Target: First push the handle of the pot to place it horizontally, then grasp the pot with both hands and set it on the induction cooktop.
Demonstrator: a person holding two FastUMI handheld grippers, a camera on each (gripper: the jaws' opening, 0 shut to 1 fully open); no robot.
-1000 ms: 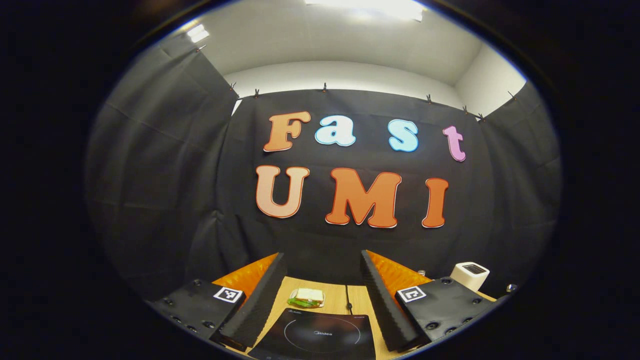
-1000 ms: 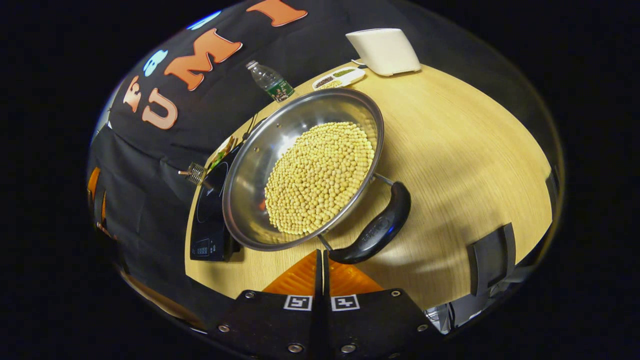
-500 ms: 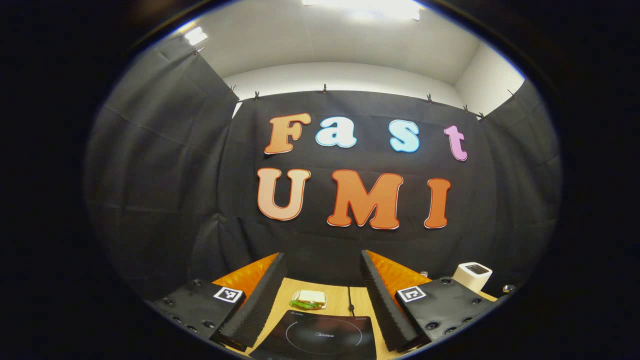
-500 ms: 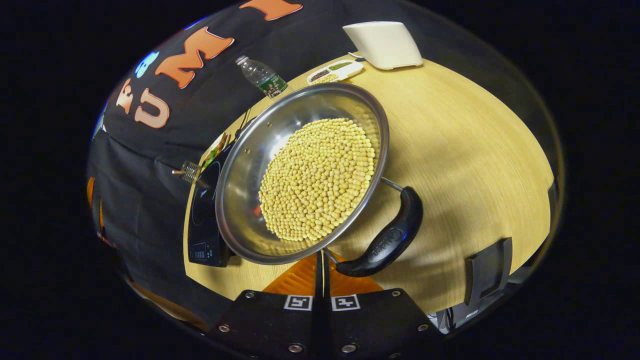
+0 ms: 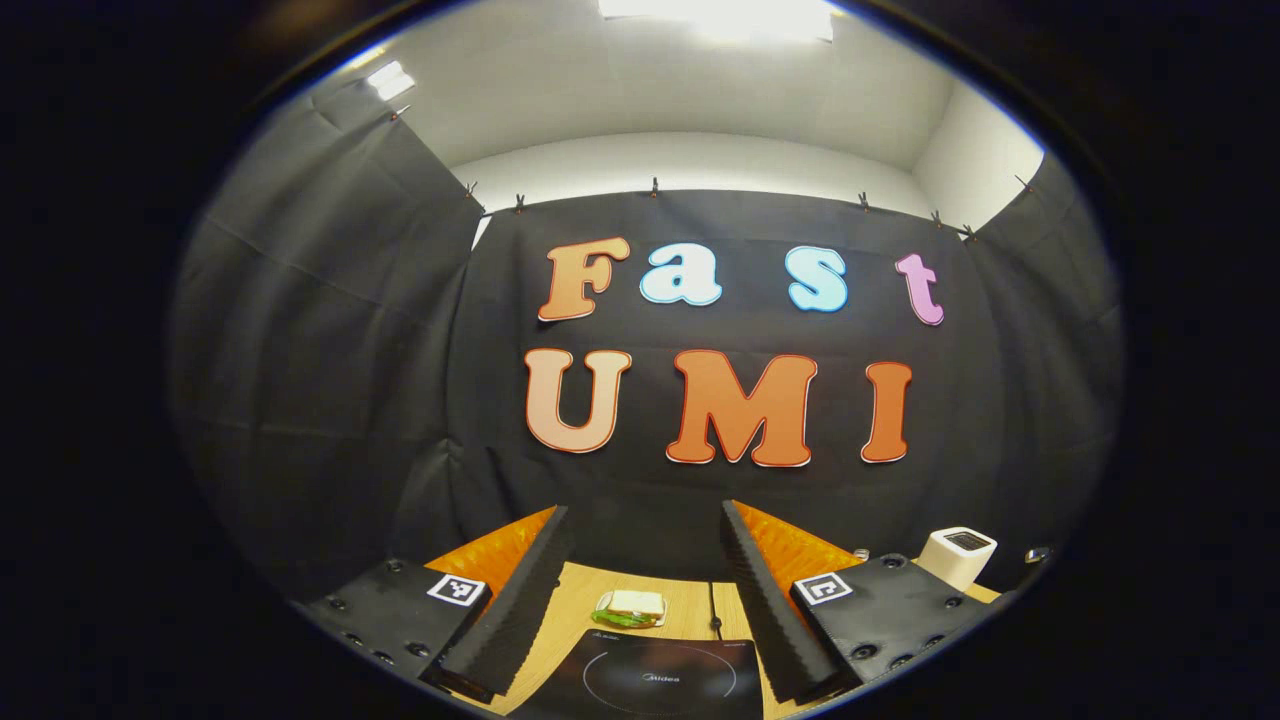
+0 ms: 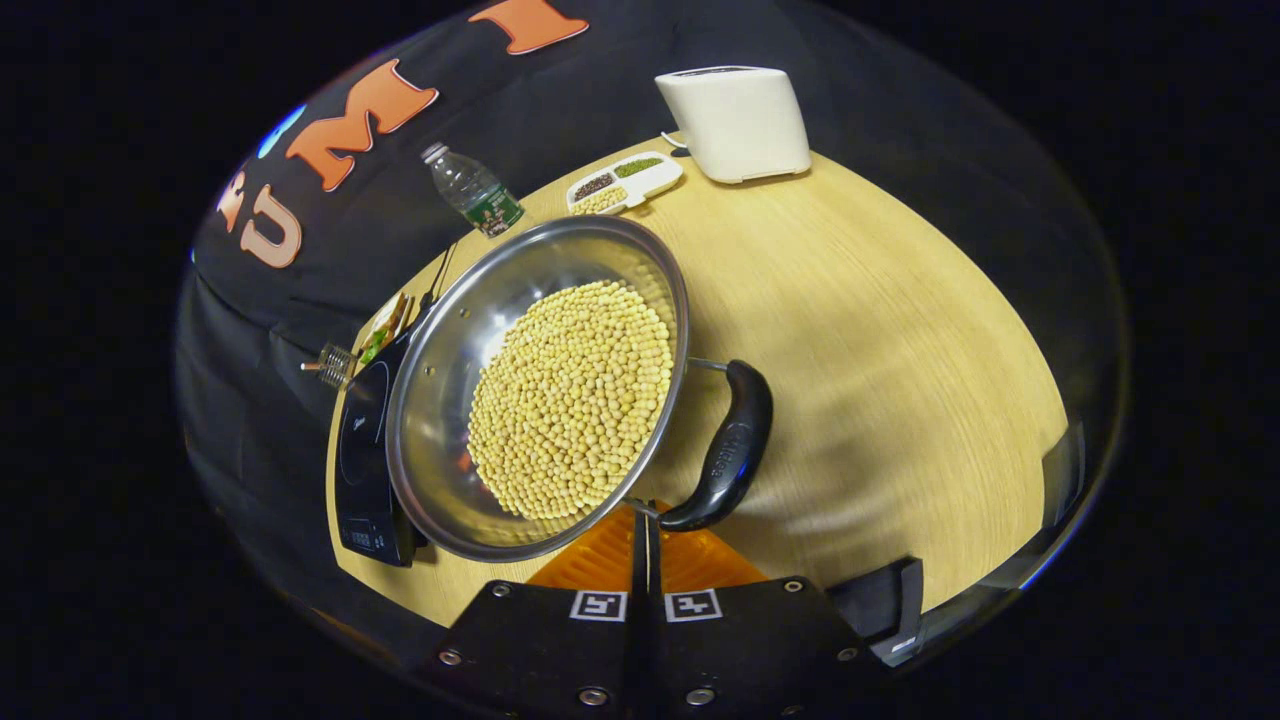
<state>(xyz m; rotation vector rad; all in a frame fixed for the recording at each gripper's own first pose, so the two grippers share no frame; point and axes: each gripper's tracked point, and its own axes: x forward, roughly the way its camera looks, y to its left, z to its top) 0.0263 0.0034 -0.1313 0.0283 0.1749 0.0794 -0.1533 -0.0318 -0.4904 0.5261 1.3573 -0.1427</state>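
While the left gripper view looks mostly at the booth's black cloth wall, its left tool point(image 5: 640, 610) stands with its fingers spread wide and nothing between them, above the flat black induction cooktop point(image 5: 655, 680) on the pale wooden counter point(image 5: 580, 600). Beyond the cooktop lies a small sandwich with green filling point(image 5: 630, 606), and a white rounded box-shaped appliance point(image 5: 957, 556) stands to the far right. From the right gripper view the task's thing is plain: the round, shiny steel pot point(image 6: 440, 400) sits on the counter point(image 6: 880, 340) just beside the cooktop point(image 6: 362, 450), its rim overlapping the cooktop's edge in this view, and it is heaped with small yellow beans point(image 6: 570, 400). Its curved black side handle point(image 6: 728, 455), on thin wire stems, points toward the camera side. Right tool point(image 6: 645, 525) has its fingers pressed together into a thin line, with the tips at the handle's lower stem, but whether they touch it I cannot tell. Farther back stand a clear plastic water bottle point(image 6: 472, 190), a white divided dish of grains point(image 6: 622, 183) and the same white appliance point(image 6: 735, 122). Cooktop's far side is hidden behind the pot.
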